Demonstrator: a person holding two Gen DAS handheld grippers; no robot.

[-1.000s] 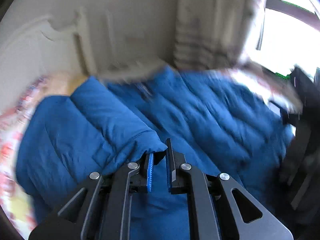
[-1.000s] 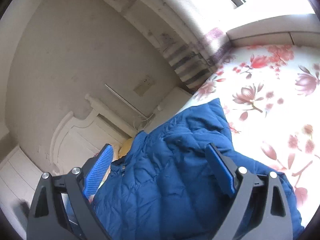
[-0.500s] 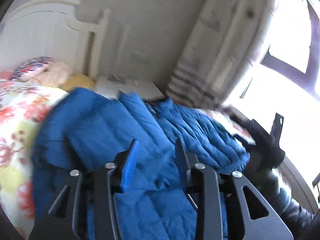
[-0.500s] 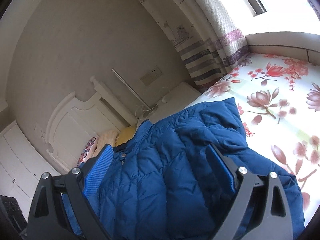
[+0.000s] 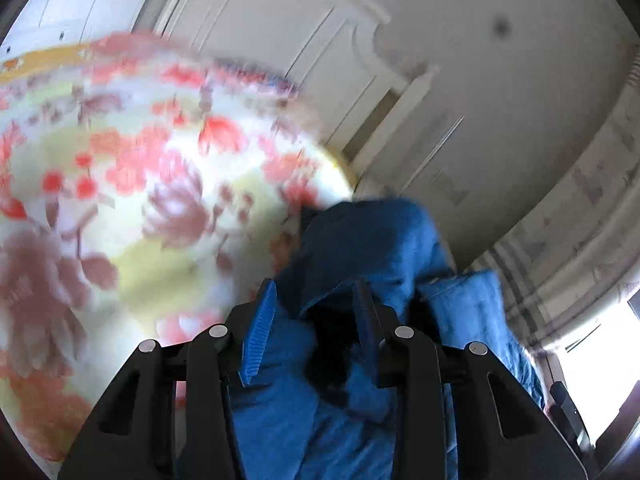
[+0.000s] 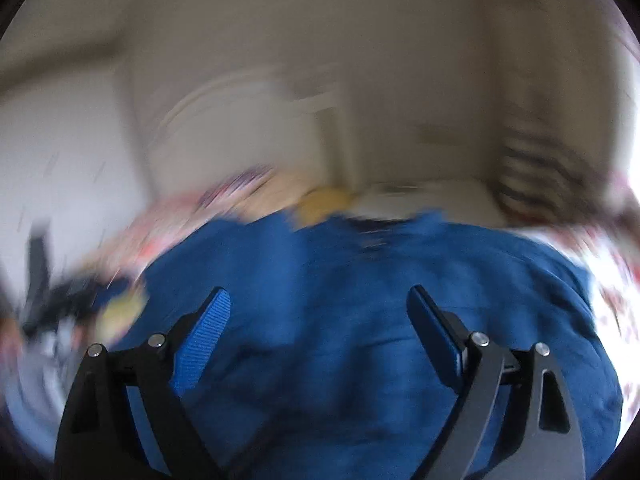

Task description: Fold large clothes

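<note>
A blue quilted jacket (image 6: 360, 300) lies on a bed with a floral sheet (image 5: 120, 184). In the left wrist view the jacket (image 5: 372, 240) bunches up in front of my left gripper (image 5: 314, 300), whose jaws stand apart with a fold of the jacket between them, not clamped. My right gripper (image 6: 320, 304) is wide open and empty above the jacket's broad blue surface. Both views are blurred by motion.
A white headboard (image 5: 280, 32) and a beige wall stand behind the bed. A striped curtain (image 6: 532, 168) hangs at the right by a bright window. A yellow pillow (image 6: 324, 200) lies near the head of the bed.
My left gripper opened, let go of the jacket edge, and swung left toward the floral sheet. My right gripper stayed open and swung over the jacket.
</note>
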